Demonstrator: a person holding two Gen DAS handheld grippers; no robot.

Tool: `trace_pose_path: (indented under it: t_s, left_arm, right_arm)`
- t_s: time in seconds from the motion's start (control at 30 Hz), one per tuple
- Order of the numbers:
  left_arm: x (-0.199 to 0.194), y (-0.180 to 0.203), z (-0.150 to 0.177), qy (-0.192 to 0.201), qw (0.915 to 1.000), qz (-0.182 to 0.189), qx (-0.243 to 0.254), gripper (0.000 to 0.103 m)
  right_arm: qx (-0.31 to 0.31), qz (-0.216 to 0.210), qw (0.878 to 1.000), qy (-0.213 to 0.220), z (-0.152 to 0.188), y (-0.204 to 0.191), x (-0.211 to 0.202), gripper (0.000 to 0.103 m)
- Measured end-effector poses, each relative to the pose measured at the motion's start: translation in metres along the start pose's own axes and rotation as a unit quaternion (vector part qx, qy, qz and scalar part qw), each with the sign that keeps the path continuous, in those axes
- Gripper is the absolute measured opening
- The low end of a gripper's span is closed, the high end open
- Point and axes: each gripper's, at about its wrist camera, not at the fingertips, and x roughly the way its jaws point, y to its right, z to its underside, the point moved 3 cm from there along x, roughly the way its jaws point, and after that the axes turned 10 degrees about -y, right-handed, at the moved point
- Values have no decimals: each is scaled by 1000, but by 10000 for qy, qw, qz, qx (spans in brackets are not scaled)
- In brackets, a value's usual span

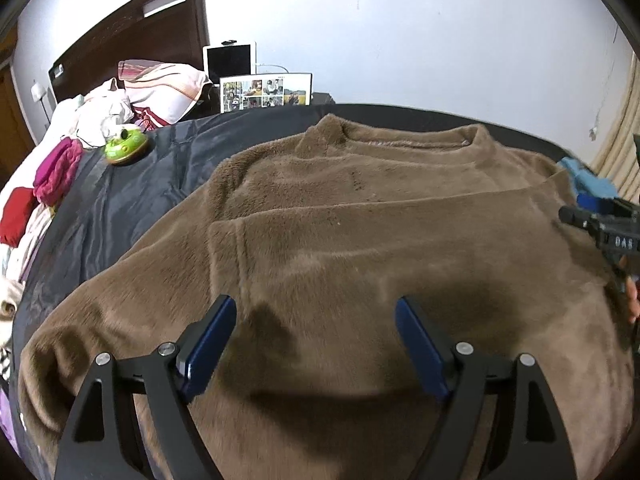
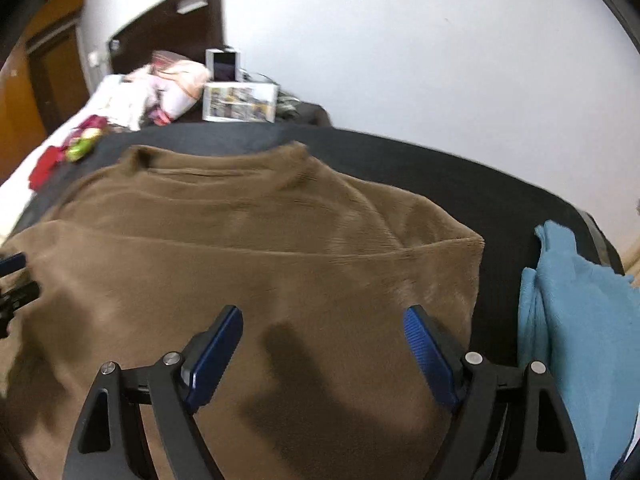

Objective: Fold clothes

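A brown fleece sweater (image 1: 360, 216) lies flat on a dark sheet (image 1: 132, 192), collar at the far side, with one sleeve folded across its chest. It also shows in the right wrist view (image 2: 248, 240). My left gripper (image 1: 316, 312) is open and empty, hovering just above the sweater's lower left part. My right gripper (image 2: 324, 320) is open and empty above the sweater's lower right part. The right gripper's body shows at the right edge of the left wrist view (image 1: 608, 232).
A blue garment (image 2: 576, 320) lies to the right of the sweater. A green toy (image 1: 126, 146), red and pink clothes (image 1: 56, 172), pillows (image 1: 164, 88), a photo frame (image 1: 266, 92) and a tablet (image 1: 230, 58) sit at the far left by a dark headboard (image 1: 132, 36).
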Motion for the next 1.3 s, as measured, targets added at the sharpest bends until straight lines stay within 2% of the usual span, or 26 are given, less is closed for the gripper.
trace_pose_path:
  t_s: [0.1,0.2,0.27,0.33,0.47,0.53,0.63,0.73,0.8,0.87,0.93,1.07,1.2,1.27,1.3]
  left_arm:
    - [-24,-5,15,110,9999,22,-56,85]
    - [-48,-16,37,224,9996,-52,-166,85]
    - [-63,-28,57,273,9991,-90,-319,85]
    - [-77,-40,77,315,9983,-162,-465,85]
    - [-100,-73,117,326,9944,-633,-787,85]
    - [-109,-92,137,294,9909,-835,-1017,85]
    - [-115,-115,165,207,9860,-917,-1378,85]
    - [-114,-126,184,162,9839,-766,-1606,85]
    - [-111,-122,193,149,9854,-528,-1614,85]
    - [-105,-116,196,105,9870,-479,-1533,85]
    - [-100,-110,200,45,9874,-667,-1431,86]
    - [-88,-104,204,-158,9836,-1303,-1235,86]
    - [-83,-105,208,-234,9818,-1485,-1157,86]
    - [-84,-111,209,-231,9800,-1506,-1277,86]
    - [-85,-114,210,-225,9790,-1501,-1362,82]
  right_arm:
    - [-257,-252,9993,112,8,-30,-21,84]
    - [-456,-668,9967,2,27,-59,-34,85]
    - [-539,-969,9937,-134,40,-79,-34,85]
    - [-580,-1066,9924,-189,49,-94,-26,85]
    - [-735,-859,9933,-223,70,-110,-9,85]
    - [-876,-651,9940,-98,77,-114,-4,85]
    - [-991,-546,9936,20,81,-118,-3,86]
    - [-976,-612,9933,57,82,-114,-2,86]
    - [-951,-665,9932,70,81,-111,-3,86]
    - [-962,-688,9929,88,82,-111,-3,86]
    - [-960,-730,9927,102,83,-110,-4,86]
    - [-907,-828,9924,116,83,-108,-5,86]
    - [-895,-874,9921,126,83,-107,-6,86]
    - [-884,-892,9920,131,83,-106,-6,86]
    - [-876,-897,9920,133,83,-106,-6,86]
